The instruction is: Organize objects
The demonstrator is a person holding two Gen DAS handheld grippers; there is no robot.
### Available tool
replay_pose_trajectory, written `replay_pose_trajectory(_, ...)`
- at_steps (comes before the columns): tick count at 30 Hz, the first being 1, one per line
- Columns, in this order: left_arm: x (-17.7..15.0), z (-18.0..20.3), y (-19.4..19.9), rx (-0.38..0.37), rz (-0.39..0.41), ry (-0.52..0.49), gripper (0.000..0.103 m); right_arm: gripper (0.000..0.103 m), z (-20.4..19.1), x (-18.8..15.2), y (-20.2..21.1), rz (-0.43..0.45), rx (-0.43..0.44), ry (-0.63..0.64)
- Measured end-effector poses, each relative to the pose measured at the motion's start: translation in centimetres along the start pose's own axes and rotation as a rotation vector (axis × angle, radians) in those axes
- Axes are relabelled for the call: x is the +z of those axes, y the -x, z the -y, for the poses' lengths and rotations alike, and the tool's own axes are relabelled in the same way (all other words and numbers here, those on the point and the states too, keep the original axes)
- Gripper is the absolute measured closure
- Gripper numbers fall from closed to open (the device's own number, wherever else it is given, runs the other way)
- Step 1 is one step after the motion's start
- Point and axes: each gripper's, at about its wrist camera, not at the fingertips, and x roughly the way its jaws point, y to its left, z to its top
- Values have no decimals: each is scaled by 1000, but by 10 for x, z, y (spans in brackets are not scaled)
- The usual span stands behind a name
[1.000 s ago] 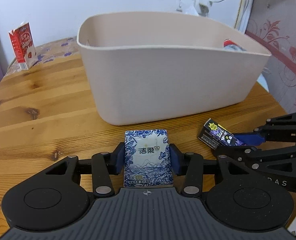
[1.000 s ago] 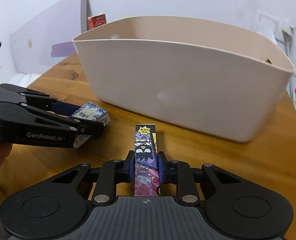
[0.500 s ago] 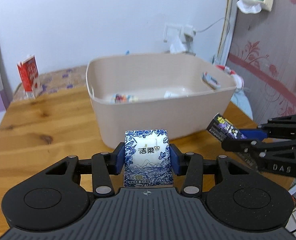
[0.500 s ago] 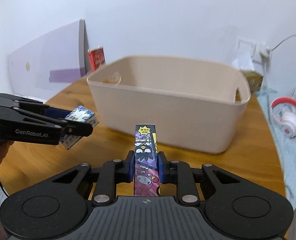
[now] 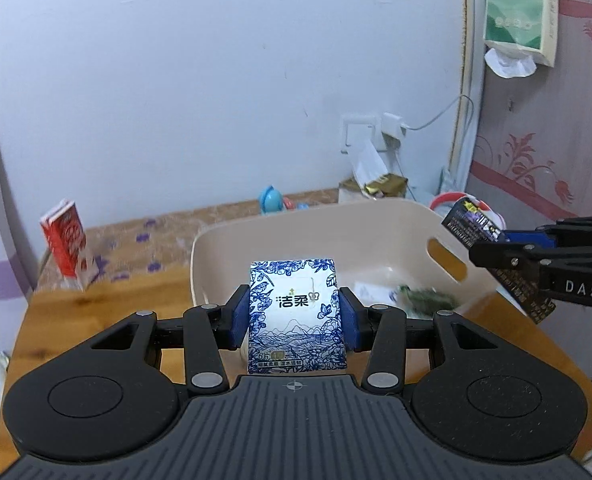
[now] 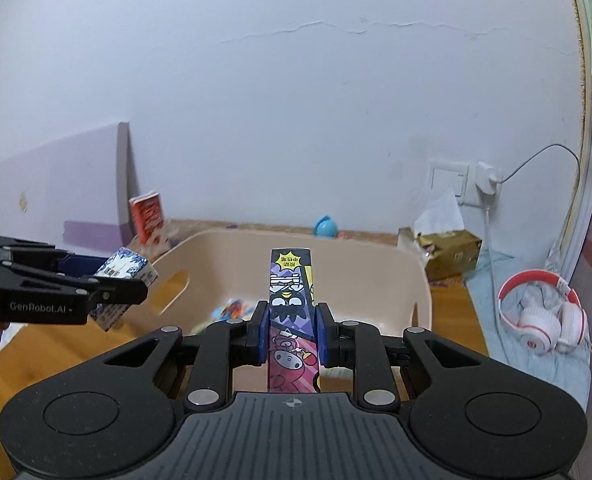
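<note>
My left gripper (image 5: 294,314) is shut on a blue-and-white tissue pack (image 5: 296,320), held up in the air near the beige bin (image 5: 224,248). From the right wrist view that same tissue pack (image 6: 126,270) hangs at the bin's left end. My right gripper (image 6: 290,330) is shut on a slim cartoon-printed box (image 6: 292,320), raised in front of the beige bin (image 6: 376,264). The left wrist view shows this cartoon box (image 5: 470,222) over the bin's right rim. Small items lie in the bin's bottom.
The bin stands on a wooden table (image 5: 96,304). A red carton (image 5: 66,250) stands at the back left, a blue toy (image 5: 272,200) and a gold box (image 6: 452,254) behind the bin. Red-and-white headphones (image 6: 544,308) lie on cloth at the right.
Both grippers have risen from table height to above the bin's rim with their packs still held. The bin's inside has come into view.
</note>
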Motion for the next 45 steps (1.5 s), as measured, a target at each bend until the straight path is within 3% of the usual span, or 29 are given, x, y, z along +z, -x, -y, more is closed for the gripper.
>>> replay_pose_trajectory(3,13,0,-23,6,-14,-3,56,80,8,11,-13,7,-22,-1)
replay_pose_trajectory(7,24,-4,-69,12,-118,19,56,80,14,24,-40,-11,-40,-5)
replay_pose_trajectory(14,16,0,-128,17,-285,-20,56,80,24,11,-89,-116,-59,-2)
replay_pose_trajectory(18,6,2,-144,18,-362,-36,56,80,25,0,-111,-188,-59,12)
replay_pose_trajectory(23,9,-4,-144,0,-380,4,55,80,22,-8,-121,-237,-54,27)
replay_pose_trajectory(24,9,-4,-143,1,-377,5,50,79,22,-8,-121,-241,-54,27)
replay_pose_trajectory(25,10,-4,-143,7,-373,5,46,69,21,-8,-121,-243,-56,28)
replay_pose_trajectory(26,11,-3,-140,8,-361,9,43,67,21,-7,-120,-239,-60,29)
replay_pose_trajectory(29,16,-5,-130,-12,-334,34,37,47,20,-6,-110,-207,-71,39)
replay_pose_trajectory(30,18,-4,-127,-7,-322,36,26,38,19,-6,-106,-195,-77,39)
replay_pose_trajectory(32,20,-3,-117,22,-277,31,16,26,19,-4,-97,-173,-89,24)
replay_pose_trajectory(34,22,-1,-108,49,-244,14,15,9,19,-2,-85,-145,-102,9)
replay_pose_trajectory(36,23,-1,-99,50,-235,14,15,0,18,1,-77,-120,-119,10)
replay_pose_trajectory(45,20,7,-58,55,-186,34,14,0,11,4,-43,-80,-130,-9)
